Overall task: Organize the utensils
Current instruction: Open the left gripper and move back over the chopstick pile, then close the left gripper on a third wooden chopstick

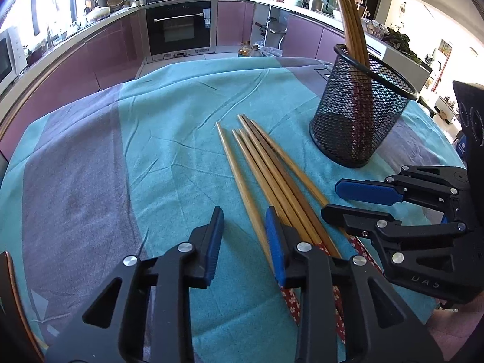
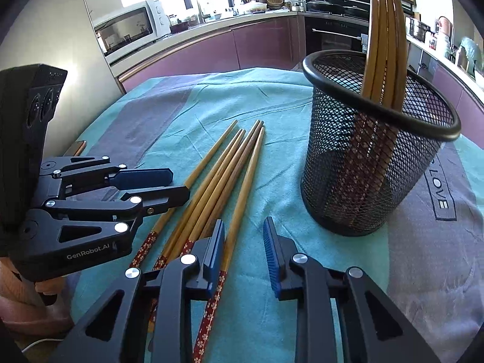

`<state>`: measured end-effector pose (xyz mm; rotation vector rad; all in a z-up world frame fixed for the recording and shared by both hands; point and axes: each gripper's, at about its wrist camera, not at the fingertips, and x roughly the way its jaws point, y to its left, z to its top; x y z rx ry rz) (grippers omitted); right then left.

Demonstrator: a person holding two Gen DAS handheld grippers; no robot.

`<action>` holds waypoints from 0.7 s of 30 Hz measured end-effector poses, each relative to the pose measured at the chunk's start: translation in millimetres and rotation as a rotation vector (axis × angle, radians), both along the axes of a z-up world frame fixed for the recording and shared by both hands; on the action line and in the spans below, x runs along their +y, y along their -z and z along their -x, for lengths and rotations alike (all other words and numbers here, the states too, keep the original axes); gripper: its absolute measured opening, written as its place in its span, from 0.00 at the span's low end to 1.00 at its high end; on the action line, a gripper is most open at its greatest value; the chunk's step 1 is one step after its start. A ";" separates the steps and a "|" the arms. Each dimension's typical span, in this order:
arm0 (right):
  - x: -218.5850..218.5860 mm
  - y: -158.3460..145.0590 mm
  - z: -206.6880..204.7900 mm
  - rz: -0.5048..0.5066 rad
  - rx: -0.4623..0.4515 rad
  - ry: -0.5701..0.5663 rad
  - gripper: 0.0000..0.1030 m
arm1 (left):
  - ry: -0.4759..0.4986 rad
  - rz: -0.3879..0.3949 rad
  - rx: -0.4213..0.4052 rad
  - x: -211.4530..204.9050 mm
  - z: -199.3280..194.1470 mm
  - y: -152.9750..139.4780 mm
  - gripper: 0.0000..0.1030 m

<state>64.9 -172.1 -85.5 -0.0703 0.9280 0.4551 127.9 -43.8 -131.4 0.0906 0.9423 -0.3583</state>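
Observation:
Several wooden chopsticks (image 1: pixel 266 169) with red flowered handle ends lie side by side on the teal cloth; they also show in the right wrist view (image 2: pixel 224 175). A black mesh cup (image 1: pixel 360 112) stands upright behind them at the right and holds several more chopsticks (image 1: pixel 348 21); the cup also shows in the right wrist view (image 2: pixel 372 151). My left gripper (image 1: pixel 245 227) is open and empty, low over the handle ends. My right gripper (image 2: pixel 243 242) is open and empty just right of the bundle; it also shows in the left wrist view (image 1: pixel 329 199).
A teal and grey tablecloth (image 1: pixel 136 139) covers the table. The kitchen counter, an oven (image 1: pixel 178 27) and purple cabinets run behind the table. A microwave (image 2: pixel 130 30) stands on the counter at the left.

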 end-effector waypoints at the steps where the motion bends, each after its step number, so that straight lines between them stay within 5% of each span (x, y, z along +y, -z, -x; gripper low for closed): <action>1: 0.9 0.3 -1.0 0.006 -0.004 0.001 0.23 | -0.001 -0.003 0.000 -0.7 -3.0 -0.3 0.28; 6: 6.9 1.7 -8.8 0.024 -0.022 0.010 0.22 | -0.004 -0.007 0.003 -2.6 -15.2 0.2 0.27; 14: -4.4 2.4 -12.5 -0.026 -0.005 0.038 0.06 | -0.034 0.031 0.012 -0.2 -20.8 -1.0 0.08; 21: -11.1 -1.3 -5.9 -0.065 0.002 0.039 0.05 | -0.055 0.072 0.015 7.4 -13.8 -3.2 0.07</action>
